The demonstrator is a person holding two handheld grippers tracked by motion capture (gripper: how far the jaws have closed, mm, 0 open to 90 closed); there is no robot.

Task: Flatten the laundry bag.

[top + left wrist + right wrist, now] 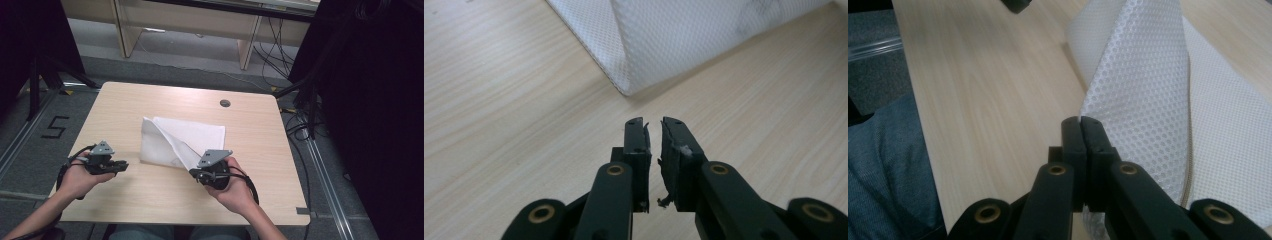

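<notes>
A white mesh cloth point(185, 137) lies in the middle of the wooden table point(125, 105), one flap folded over and drawn up toward the front. My right gripper point(193, 173) is shut on that flap's corner; in the right gripper view the jaws point(1081, 121) meet with the mesh cloth point(1148, 100) rising from between them. My left gripper point(124, 165) hovers just left of the cloth's front left corner. In the left gripper view its jaws point(654, 125) stand slightly apart with nothing between them, and the cloth's corner point(664, 45) lies a little ahead.
A round cable hole point(225, 103) sits near the table's far edge. Dark curtains and stands flank both sides, and cables point(300, 125) trail on the floor at the right. The person's trouser leg point(883, 170) lies below the table's front edge.
</notes>
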